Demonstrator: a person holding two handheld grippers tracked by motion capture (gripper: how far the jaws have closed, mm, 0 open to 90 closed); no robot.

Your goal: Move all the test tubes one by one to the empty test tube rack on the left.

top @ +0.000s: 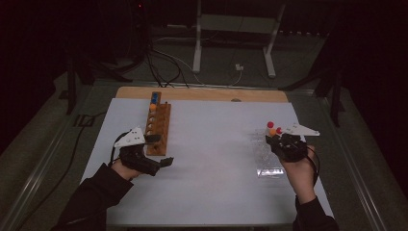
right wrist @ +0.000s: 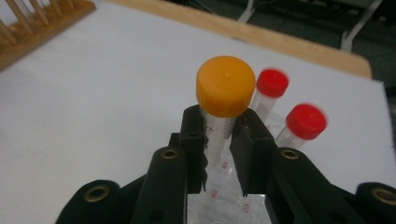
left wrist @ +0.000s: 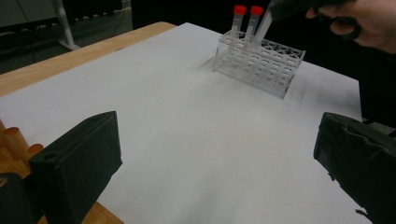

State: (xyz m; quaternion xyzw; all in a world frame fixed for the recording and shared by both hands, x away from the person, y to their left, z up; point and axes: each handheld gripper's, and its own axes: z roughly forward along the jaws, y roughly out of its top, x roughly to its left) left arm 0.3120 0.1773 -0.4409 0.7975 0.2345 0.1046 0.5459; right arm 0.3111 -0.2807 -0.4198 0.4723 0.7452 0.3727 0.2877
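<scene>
My right gripper (right wrist: 219, 135) is shut on a clear tube with an orange cap (right wrist: 225, 86), held upright over the clear plastic rack (right wrist: 224, 200). Two red-capped tubes (right wrist: 272, 83) stand in that rack just beyond it. In the high view the right gripper (top: 275, 137) sits at the table's right with the orange cap (top: 273, 131) above the clear rack (top: 267, 156). My left gripper (top: 161, 150) stands open by the near end of the wooden rack (top: 159, 126). Its jaws are wide apart around bare white table (left wrist: 219, 158). Far off it sees the clear rack (left wrist: 261, 60) and the red-capped tubes (left wrist: 239, 10).
The wooden rack holds several tubes, one orange-capped (top: 153, 107) near its far end. A white sheet (top: 211, 159) covers the wooden table (top: 202, 94). Cables and a white stand (top: 197, 38) lie on the floor beyond the table.
</scene>
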